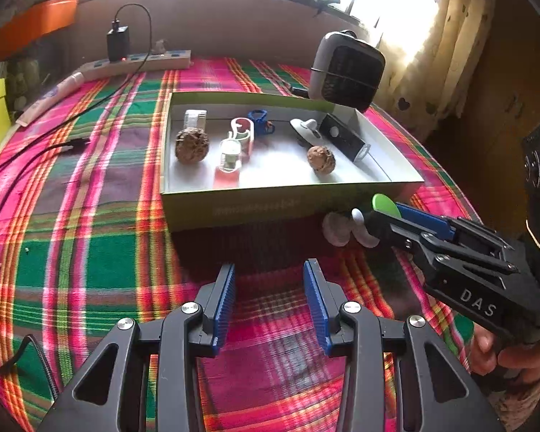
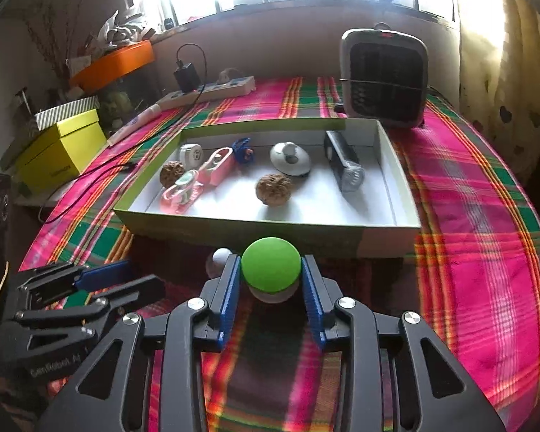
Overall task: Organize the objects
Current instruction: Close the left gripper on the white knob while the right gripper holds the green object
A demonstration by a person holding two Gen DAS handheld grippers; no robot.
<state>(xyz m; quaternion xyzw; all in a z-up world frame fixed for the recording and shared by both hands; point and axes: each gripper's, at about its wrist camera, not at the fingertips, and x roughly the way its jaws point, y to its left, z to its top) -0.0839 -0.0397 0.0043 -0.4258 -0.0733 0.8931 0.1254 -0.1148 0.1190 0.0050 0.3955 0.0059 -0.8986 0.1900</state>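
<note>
Two grippers are working over a plaid cloth [image 2: 486, 216] woven in pink, green and orange stripes. The right gripper [image 2: 271, 280] is pinching a smooth, round green cap [image 2: 271, 264] between its ribbed blue pads [image 2: 230, 295], both pads pressing its sides; a pale, rounded base is showing just under the cap. This piece is sitting on the cloth just in front of the tray's near wall. A small white ball-shaped bit [image 2: 221, 255] is lying just beside it on the left, touching or nearly so.

The left gripper [image 1: 270, 302] is hanging over bare cloth with its jaws partly apart and nothing between them.

The tray [image 2: 270, 230] is a shallow cardboard box with a white floor and greenish walls. Inside it are lying two rough, wrinkled brown balls [image 2: 273, 189], a white domed lid with a knob [image 2: 290, 158], a black oblong torch [image 2: 343, 165], two pink plastic holders [image 2: 183, 194], a blue clip [image 2: 243, 149] and a round white reel [image 2: 190, 154].

Behind the tray a boxy heater [image 2: 385, 79] with a dark grille is standing upright, and a power strip [image 2: 212, 90] is lying along the back edge.
</note>
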